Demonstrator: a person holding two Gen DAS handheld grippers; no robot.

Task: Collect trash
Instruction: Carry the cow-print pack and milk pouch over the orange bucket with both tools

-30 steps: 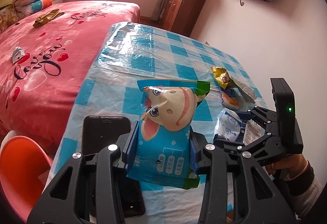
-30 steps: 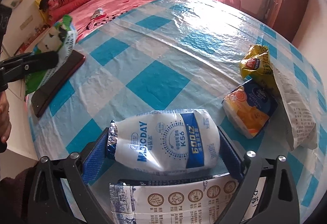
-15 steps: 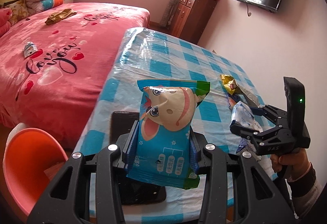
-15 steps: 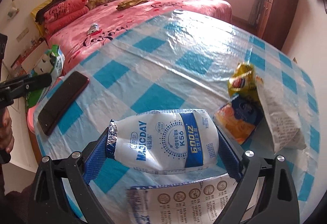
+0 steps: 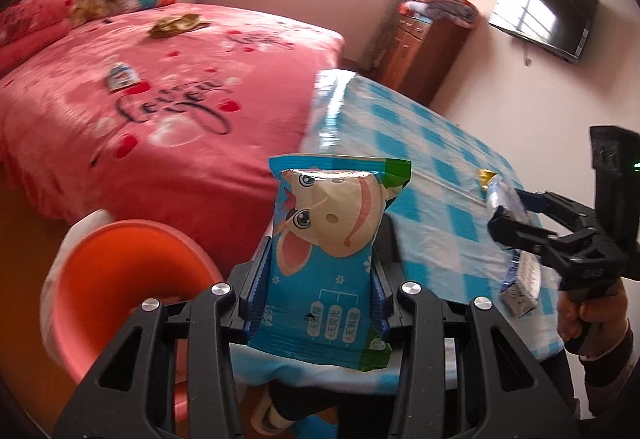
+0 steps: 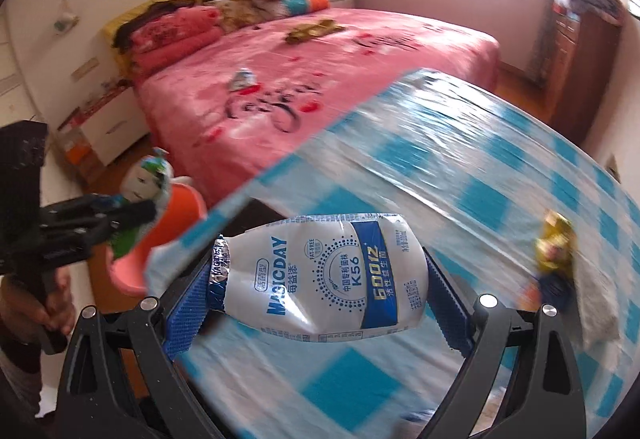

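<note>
1. The left gripper (image 5: 318,271) is gripping a blue snack packet (image 5: 332,251) printed with a cartoon face — jaws closed on its two sides, packet standing upright between them.
2. In the left wrist view, this packet is hanging off the near left edge of the table (image 5: 436,175), with the orange bin (image 5: 120,279) sitting on the floor just to its left.
3. The right gripper (image 6: 320,279) is gripping a white and blue pouch (image 6: 320,275) marked MAGICDAY — jaws closed on its two ends, pouch lying crosswise between the blue pads (image 6: 188,295).
4. In the right wrist view, the pouch is hovering above the near left corner of the table (image 6: 480,175); whether it is touching the checked cloth, I cannot tell.
5. A yellow wrapper (image 6: 554,243) is lying at the right edge of the table, with a whitish bag (image 6: 596,303) just beside it on the near side; both are blurred.
6. The orange bin (image 6: 160,239) is showing in the right wrist view beyond the left edge of the table, beside the left gripper (image 6: 132,211).
7. The pink bed (image 5: 160,95) is lying far left, carrying a small packet (image 5: 120,77) and a brownish wrapper (image 5: 176,23) well apart from each other.
</note>
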